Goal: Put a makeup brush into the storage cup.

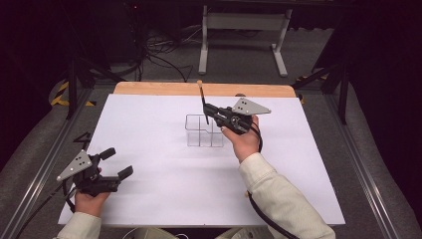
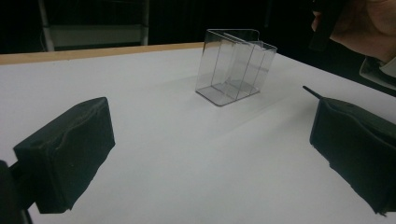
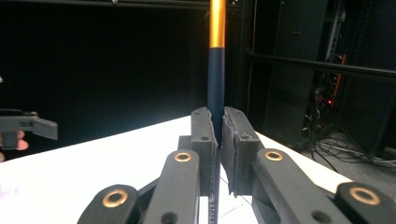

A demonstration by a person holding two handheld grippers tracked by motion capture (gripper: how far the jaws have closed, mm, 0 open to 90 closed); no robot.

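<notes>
My left gripper (image 1: 115, 163) sits nearest, low at the left edge of the white sheet (image 1: 164, 194), its jaws spread wide with nothing between them. In the left gripper view the two black foam pads (image 2: 70, 151) stand well apart over bare white surface, and their faces look rough and a bit worn at the edges.

Farther in, my right hand (image 1: 244, 139) holds the right gripper (image 1: 208, 110) above the middle of the sheet, beside the box's right end. Its jaws are pressed together on a brush (image 1: 202, 97), pinching the dark handle between the pads. In the right gripper view the brush (image 3: 216, 70) runs straight up out of the pads: a slim round stick, dark navy where I grip it, changing to an orange-gold band higher up that runs on out of frame. Small pale lettering shows on the handle below the pads, too cut off to read. In the high view the brush leans slightly, its pale upper end reaching toward the wooden strip, its lower part hidden behind the gripper.

Just beside and below the gripper stands a clear box (image 1: 204, 131) on the sheet, an open-topped plastic holder split by thin walls into compartments. From the left gripper view the box (image 2: 233, 67) looks empty, its walls glassy.

Beyond the sheet runs the wooden edge (image 1: 149, 88) of the table, then grey floor with cables (image 1: 159, 55) and a white frame (image 1: 244, 30).
</notes>
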